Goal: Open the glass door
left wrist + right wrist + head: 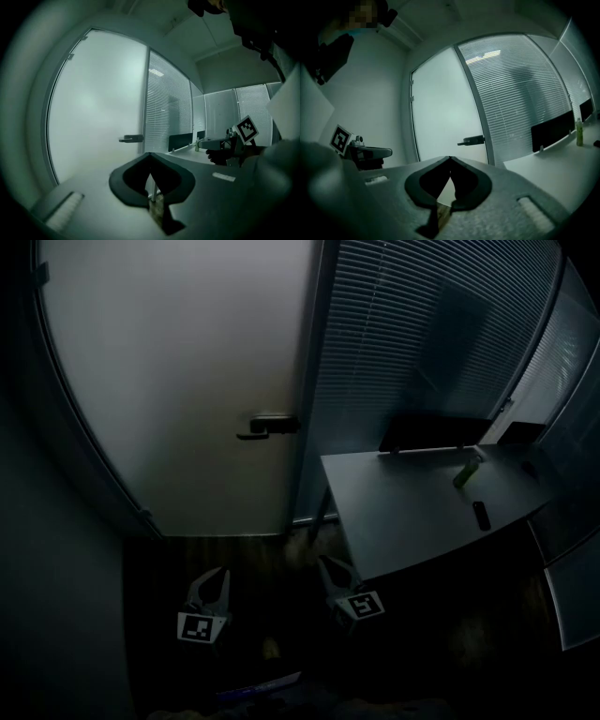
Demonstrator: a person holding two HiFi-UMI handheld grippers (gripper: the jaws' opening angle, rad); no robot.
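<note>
The frosted glass door (178, 381) stands closed ahead, with a dark lever handle (267, 426) at its right edge. Both grippers are held low, well short of the door. My left gripper (213, 576) is shut with nothing between its jaws. My right gripper (325, 563) is also shut and empty, beside the desk's near corner. In the left gripper view the door (93, 103) and handle (131, 138) lie beyond the closed jaw tips (150, 154). In the right gripper view the handle (472, 139) sits above and slightly right of the closed tips (450, 158).
A grey desk (412, 521) stands right of the door, carrying a dark divider panel (431, 432), a green bottle (467, 472) and a small dark object (481, 514). A glass wall with blinds (422, 334) runs behind it. A plain wall closes the left side.
</note>
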